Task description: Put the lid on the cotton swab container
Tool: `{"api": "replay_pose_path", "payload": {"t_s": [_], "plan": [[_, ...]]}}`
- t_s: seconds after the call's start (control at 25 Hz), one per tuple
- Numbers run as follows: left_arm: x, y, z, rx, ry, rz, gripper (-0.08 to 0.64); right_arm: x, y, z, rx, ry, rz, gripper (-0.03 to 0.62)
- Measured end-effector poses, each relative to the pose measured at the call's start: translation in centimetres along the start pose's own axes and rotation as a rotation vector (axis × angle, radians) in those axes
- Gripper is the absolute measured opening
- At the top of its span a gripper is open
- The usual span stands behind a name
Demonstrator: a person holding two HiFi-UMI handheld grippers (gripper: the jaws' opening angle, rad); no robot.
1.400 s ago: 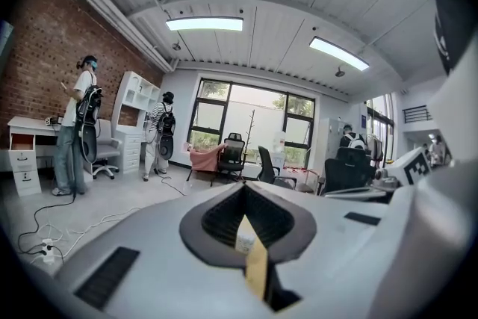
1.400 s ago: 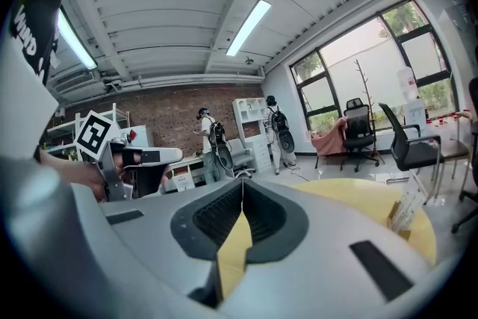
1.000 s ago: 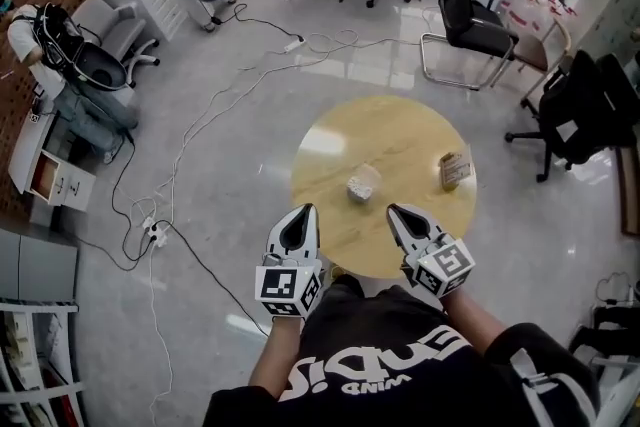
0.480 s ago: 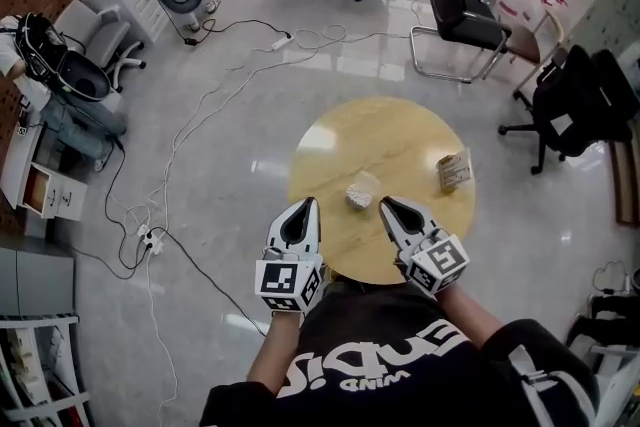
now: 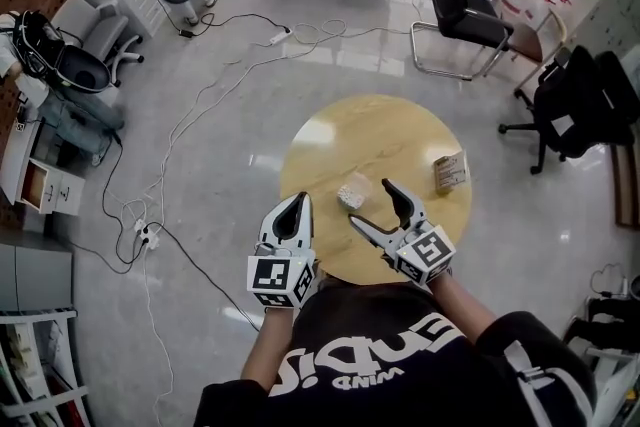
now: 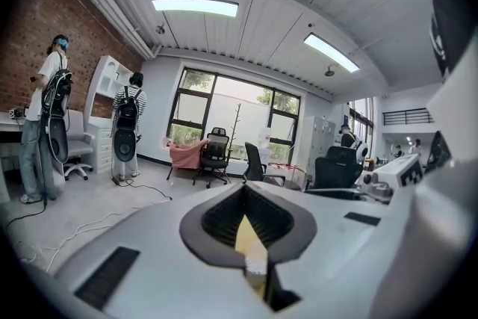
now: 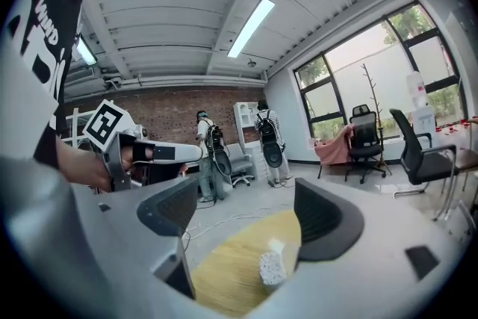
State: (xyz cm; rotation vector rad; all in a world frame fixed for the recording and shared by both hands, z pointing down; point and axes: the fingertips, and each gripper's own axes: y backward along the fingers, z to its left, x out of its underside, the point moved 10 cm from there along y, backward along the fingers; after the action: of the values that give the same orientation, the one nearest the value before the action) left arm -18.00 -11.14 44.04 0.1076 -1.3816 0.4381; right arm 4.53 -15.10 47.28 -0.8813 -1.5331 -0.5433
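While left hand-held gripper (image 5: 298, 200) is closed | right hand-held gripper (image 5: 370, 202) just spread, empty | swab container (image 5: 351, 192) ahead

Small cotton swab container (image 5: 351, 193), uncovered, white swabs showing, on round table (image 5: 400, 130)

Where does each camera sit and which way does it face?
Head view: on the person's head, steeply down at the table, left tool, right tool, shirt.
Left gripper view: on the left tool, along shut jaws toward windows.
Right gripper view: on the right tool, through empty jaws just opened, toward the cotton swab container.
Shared: head and right gripper views show that container and the left tool.
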Motion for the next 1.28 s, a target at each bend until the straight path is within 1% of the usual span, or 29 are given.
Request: {"api": "replay_pose_path", "payload": {"t_s": [0.16,0.52,0.76,1.0,1.12,1.28], "plan": [[-0.1,-0.9,-0.4,0.002,-0.004,0.007,0.011,1.3,-0.4,-0.8,-0.047,0.02,0.026,0.374],[0.2,-2.8,-1.8,0.003,-0.017,0.019,0.011,6.5,-0.5,-3.8,-0.035,0.002,0.162,0.373],[0.5,-3.1,-2.5,-0.012,-0.017,0.033,0.011,11.1,-0.8,-5.4,-0.025,-0.016,0.286,0.373],[0.7,-2.7,-2.4,-0.031,-0.018,0.047,0.011,16.0,-1.9,-5.8,-0.041,-0.044,0.439,0.372],[0.7,-2.5,-2.3,-0.038,-0.019,0.051,0.011,17.2,-2.8,-5.7,-0.052,-0.04,0.486,0.371],[0.8,-2.4,-2.3,-0.043,-0.019,0.056,0.011,17.9,-3.9,-6.0,-0.044,-0.036,0.509,0.371]]}}
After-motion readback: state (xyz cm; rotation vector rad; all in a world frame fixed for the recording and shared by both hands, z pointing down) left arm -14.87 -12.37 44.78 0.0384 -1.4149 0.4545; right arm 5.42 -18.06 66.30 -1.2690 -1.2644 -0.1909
